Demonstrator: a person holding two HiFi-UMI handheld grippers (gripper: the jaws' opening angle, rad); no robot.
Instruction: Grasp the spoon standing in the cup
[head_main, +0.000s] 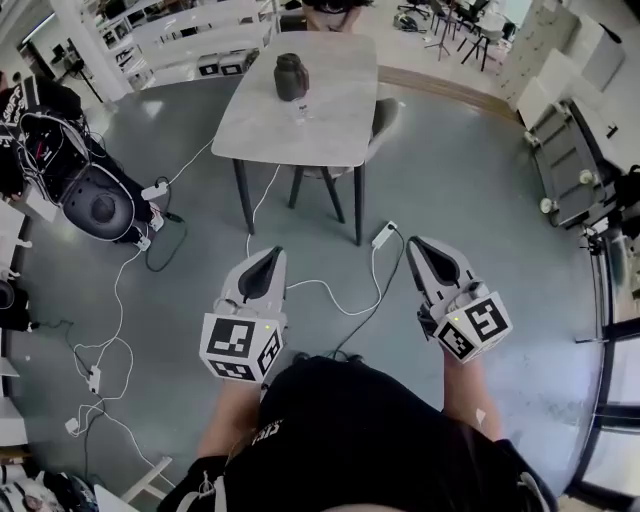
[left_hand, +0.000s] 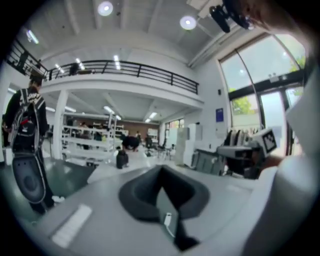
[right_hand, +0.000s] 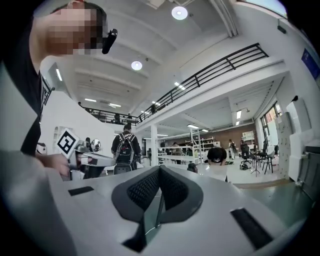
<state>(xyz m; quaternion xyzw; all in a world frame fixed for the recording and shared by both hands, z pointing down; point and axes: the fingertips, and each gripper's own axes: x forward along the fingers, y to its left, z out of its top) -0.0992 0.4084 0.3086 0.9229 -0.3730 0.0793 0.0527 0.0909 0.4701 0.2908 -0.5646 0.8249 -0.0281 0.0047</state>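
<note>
The only container on view is a dark cup (head_main: 291, 77), upright on the far half of a pale table (head_main: 330, 120). Its contents cannot be read from here, and no view resolves the spoon. A small clear item (head_main: 300, 110) sits just beside the cup on its near side, too small to identify. The left gripper (head_main: 275, 252) and right gripper (head_main: 415, 241) are held side by side over the floor, well apart from the table. Each has its jaws brought together with nothing between them, pointing towards the table. The left gripper view confirms the pads of the left gripper (left_hand: 161, 169) meeting. It also shows the cup (left_hand: 121, 159) at table level ahead, tall windows (left_hand: 260, 75) and a mezzanine railing (left_hand: 135, 70), none visible from the head view. The right gripper view shows the right gripper (right_hand: 160, 169) likewise closed and empty, the cup (right_hand: 192, 167) small in the distance, and a person with a backpack (right_hand: 125, 147). Only the head view shows the surface: a grey-green floor (head_main: 470, 180) crossed by white cables (head_main: 120, 300), a power strip (head_main: 384, 234) near the table legs, a chair (head_main: 385, 115) pushed against the table, and white shelving (head_main: 190, 40) beyond.
</note>
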